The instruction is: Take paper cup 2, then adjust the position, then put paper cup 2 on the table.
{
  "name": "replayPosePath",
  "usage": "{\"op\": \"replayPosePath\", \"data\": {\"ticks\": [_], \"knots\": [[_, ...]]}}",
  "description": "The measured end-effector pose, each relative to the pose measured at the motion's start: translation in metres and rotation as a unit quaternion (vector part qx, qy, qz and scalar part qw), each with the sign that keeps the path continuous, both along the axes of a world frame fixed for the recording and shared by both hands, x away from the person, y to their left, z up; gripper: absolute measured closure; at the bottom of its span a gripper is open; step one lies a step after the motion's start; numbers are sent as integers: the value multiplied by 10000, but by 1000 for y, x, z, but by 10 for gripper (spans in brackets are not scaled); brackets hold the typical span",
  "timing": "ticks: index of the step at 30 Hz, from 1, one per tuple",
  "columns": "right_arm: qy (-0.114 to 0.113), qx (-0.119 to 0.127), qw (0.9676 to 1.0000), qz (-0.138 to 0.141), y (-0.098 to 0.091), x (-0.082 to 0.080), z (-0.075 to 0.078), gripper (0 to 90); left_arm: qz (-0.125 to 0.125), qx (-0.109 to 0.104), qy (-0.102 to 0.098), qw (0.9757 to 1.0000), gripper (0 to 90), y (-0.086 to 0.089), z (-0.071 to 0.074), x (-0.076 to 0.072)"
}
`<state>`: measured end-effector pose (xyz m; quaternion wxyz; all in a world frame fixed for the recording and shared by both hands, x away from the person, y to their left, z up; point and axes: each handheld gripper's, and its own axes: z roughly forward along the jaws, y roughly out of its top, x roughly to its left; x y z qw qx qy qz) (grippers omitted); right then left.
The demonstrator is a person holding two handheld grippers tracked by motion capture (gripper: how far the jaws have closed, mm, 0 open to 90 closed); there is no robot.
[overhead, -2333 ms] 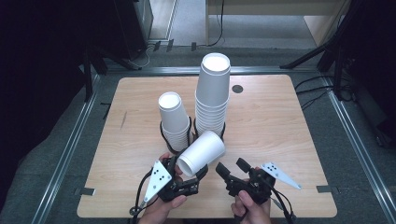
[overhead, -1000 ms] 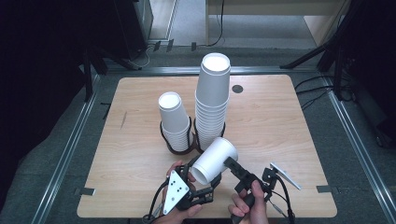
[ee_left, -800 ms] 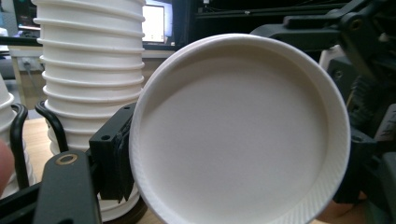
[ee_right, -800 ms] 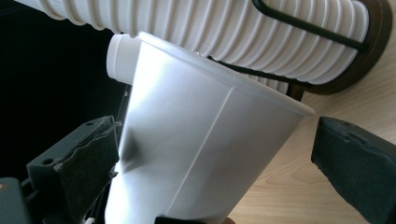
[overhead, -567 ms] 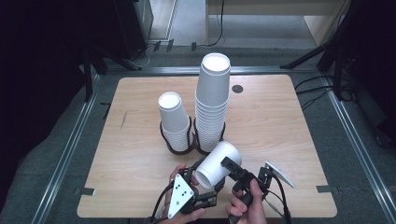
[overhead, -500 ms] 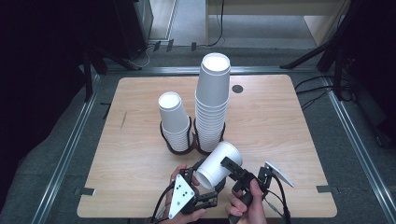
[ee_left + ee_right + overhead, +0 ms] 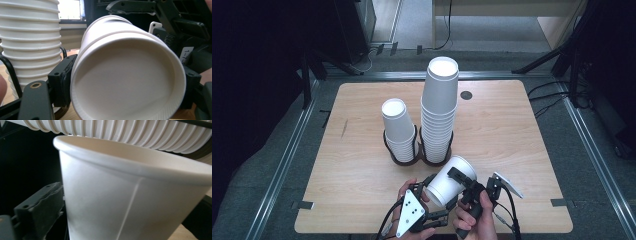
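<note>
A single white paper cup (image 7: 450,181) lay tilted on its side above the near edge of the light wooden table (image 7: 512,130), its open mouth turned toward the far right, held between two hand-held black grippers. The left gripper (image 7: 430,189) was clamped on the cup's base end, its black pad (image 7: 61,77) pressed against the cup's wall just behind the bottom rim. The right gripper (image 7: 460,186) straddled the cup nearer its rim, one black jaw lying over the top of the cup; its jaws had just been closing with the cup between them, though whether the pads pressed on the paper could not be told. Just beyond the cup stood two stacks of white paper cups in a black wire holder (image 7: 418,150): a short stack (image 7: 398,129) on the left and a tall stack (image 7: 438,107) beside it on the right. A hand (image 7: 482,220) gripped the right gripper's handle at the table's near edge.
</note>
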<state>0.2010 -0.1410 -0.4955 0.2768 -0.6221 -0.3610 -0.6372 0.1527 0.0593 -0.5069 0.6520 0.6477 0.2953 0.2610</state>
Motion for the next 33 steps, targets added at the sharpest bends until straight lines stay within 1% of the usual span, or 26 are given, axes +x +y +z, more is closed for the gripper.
{"op": "replayPosePath", "data": {"ticks": [2, 3, 10, 12, 15, 17, 18, 19, 23, 24, 26, 27, 28, 30, 31, 32, 33], "knots": [[-15, 55, 10000, -47, -1, 0, -1, 97, -10, 3, -9, 10000, 210, 0, 0, 0], [-16, 96, 9999, -54, -1, 0, -1, 101, -7, 2, -19, 10000, 209, 0, 0, 0], [-18, 165, 9998, -53, 0, 0, -3, 123, -12, 47, -7, 10000, 201, 2, 1, 1], [-46, 142, 9999, -64, 0, 0, -3, 130, -32, -5, 53, 10000, 196, 3, 1, 1], [-177, 117, 9997, -88, 0, -1, -1, 136, -62, -62, 131, 9999, 190, 5, 3, 2], [-266, 107, 9995, -141, 0, -2, 1, 138, -64, -63, 193, 9998, 162, 6, 5, 2], [-329, 54, 9992, -203, 0, -2, 1, 139, -54, -55, 216, 9997, 144, 7, 5, 2], [-338, 44, 9992, -227, -1, -2, 2, 139, -47, -61, 253, 9997, 128, 7, 5, 2], [-472, -119, 9978, -449, -5, -2, 4, 141, -27, -21, 306, 9995, 98, 8, 6, 4], [-558, -176, 9969, -520, -6, -1, 4, 141, -19, -5, 312, 9995, 98, 8, 5, 4], [-603, -281, 9961, -579, -9, -1, 6, 142, -30, 1, 330, 9995, 97, 9, 5, 4], [-646, -292, 9954, -649, -9, -1, 6, 142, -34, 5, 339, 9994, 97, 9, 5, 4], [-662, -338, 9952, -639, -10, -1, 7, 143, -31, 26, 353, 9994, 97, 9, 5, 4], [-741, -429, 9938, -710, -12, 0, 8, 143, -38, 76, 389, 9992, 97, 9, 3, 4], [-742, -406, 9936, -742, -13, 0, 9, 143, -35, 83, 408, 9991, 96, 9, 3, 5], [-809, -465, 9926, -782, -14, 0, 9, 143, -31, 77, 417, 9991, 92, 9, 3, 5], [-829, -490, 9920, -814, -15, 0, 11, 144, -21, 77, 417, 9991, 92, 9, 3, 5]]}}
